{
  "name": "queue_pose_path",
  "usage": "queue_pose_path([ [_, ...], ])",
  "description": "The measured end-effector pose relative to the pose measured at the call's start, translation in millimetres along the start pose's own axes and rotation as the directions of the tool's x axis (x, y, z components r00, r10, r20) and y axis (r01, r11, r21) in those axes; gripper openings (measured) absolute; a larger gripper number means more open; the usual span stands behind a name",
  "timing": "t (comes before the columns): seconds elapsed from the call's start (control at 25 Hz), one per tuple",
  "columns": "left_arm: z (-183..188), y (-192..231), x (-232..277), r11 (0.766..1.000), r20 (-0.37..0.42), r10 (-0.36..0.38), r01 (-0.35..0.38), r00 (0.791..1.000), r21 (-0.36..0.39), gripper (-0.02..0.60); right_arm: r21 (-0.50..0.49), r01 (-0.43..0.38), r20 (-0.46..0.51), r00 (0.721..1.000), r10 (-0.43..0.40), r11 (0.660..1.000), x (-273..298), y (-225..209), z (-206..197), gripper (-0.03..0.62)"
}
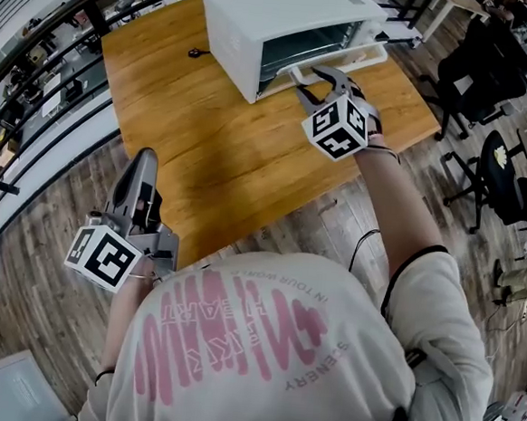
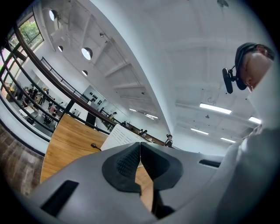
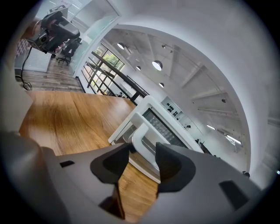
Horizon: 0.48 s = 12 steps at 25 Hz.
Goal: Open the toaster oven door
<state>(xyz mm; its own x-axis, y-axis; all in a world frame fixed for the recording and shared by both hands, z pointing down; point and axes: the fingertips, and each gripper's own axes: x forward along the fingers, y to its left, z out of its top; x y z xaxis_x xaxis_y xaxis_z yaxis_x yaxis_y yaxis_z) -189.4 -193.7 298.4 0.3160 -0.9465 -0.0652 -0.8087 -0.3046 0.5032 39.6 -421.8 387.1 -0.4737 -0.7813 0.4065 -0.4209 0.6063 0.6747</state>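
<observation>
A white toaster oven (image 1: 279,16) stands at the far end of the wooden table (image 1: 188,126). Its glass door (image 1: 344,55) hangs partly open, tilted toward me, and the dark inside shows. My right gripper (image 1: 321,84) reaches in from the near side and is shut on the white door handle (image 3: 142,135), which fills the gap between the pads. In the right gripper view the oven (image 3: 151,109) lies just beyond the jaws. My left gripper (image 1: 144,164) hangs low at the table's near left edge. It is shut with nothing in it (image 2: 140,151).
A small black object (image 1: 196,53) lies on the table left of the oven. Black office chairs (image 1: 478,77) stand on the floor to the right. A dark railing (image 1: 38,78) runs along the left. The table's near edge runs diagonally in front of me.
</observation>
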Motion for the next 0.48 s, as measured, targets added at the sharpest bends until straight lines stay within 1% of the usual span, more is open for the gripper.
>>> queue_pose_path([
  [0.48, -2, -2, 2, 1.000, 0.000, -0.010, 0.010, 1.000, -0.004, 0.021, 0.021, 0.002, -0.004, 1.000, -0.002, 1.000, -12, 14, -16, 0.193],
])
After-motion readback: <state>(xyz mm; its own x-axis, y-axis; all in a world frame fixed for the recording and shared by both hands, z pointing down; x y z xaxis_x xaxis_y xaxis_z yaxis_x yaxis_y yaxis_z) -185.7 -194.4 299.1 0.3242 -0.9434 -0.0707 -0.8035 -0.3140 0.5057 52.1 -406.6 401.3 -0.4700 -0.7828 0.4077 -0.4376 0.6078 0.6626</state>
